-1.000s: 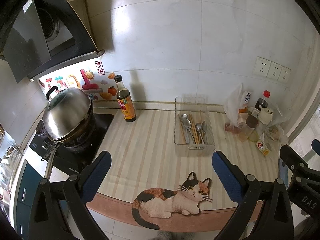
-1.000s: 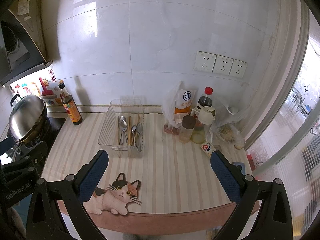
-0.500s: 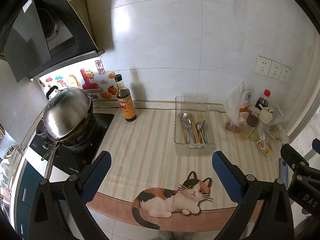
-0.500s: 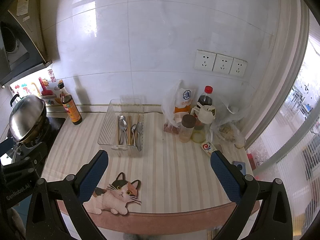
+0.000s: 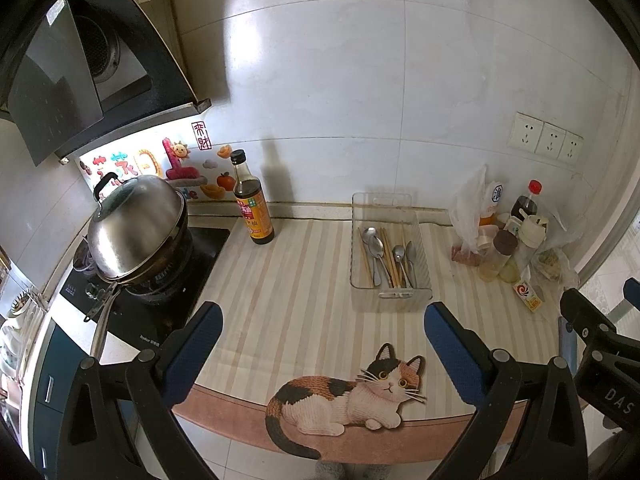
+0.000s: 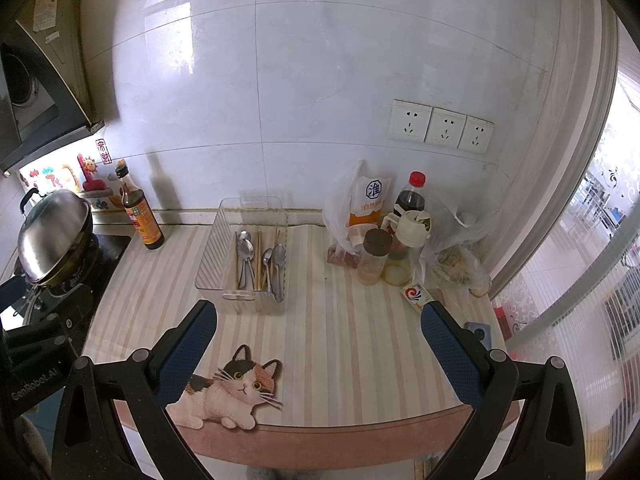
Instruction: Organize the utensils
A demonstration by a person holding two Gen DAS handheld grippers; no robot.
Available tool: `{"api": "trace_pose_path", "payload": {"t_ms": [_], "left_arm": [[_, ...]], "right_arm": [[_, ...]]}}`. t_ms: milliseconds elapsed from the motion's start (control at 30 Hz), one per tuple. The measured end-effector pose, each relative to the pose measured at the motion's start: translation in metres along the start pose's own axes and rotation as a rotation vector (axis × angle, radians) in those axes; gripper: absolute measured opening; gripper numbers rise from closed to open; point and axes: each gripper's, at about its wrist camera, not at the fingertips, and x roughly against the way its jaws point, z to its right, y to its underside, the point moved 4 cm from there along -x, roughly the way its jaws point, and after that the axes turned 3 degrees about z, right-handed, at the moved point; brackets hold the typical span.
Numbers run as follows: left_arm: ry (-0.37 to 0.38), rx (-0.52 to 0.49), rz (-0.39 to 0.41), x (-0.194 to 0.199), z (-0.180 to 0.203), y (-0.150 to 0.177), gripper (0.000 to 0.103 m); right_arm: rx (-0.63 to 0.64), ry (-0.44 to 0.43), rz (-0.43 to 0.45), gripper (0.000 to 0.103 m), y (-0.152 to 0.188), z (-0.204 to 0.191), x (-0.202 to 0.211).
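Both grippers, left gripper (image 5: 322, 344) and right gripper (image 6: 318, 340), gape empty, utensil tray (image 5: 390, 294) beyond

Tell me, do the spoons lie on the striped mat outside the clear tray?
No, the spoons lie inside the clear tray, beside the chopsticks.

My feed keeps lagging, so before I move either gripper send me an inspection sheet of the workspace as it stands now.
Surface: striped counter mat with a cat picture at its front edge.
Job's things: clear tray holds spoons and chopsticks lying lengthwise.
Clutter: sauce bottle left of the tray; bags, jars and a red-capped bottle clustered at the right.
Grippers: left gripper and right gripper both have jaws wide apart, empty, short of the tray.
Cables: nothing seen.
Surroundings: lidded wok on the stove, range hood above, wall sockets.
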Motion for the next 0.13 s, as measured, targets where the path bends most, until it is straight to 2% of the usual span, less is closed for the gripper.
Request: {"api": "trace_pose_path", "payload": {"t_ms": [133], "left_arm": [[0.006,0.001,0.0,0.0,-0.0002,-0.0003,0.103]], "right_arm": [[-0.001,0.0,0.0,0.103,0.0,0.0003,-0.0001]]}}
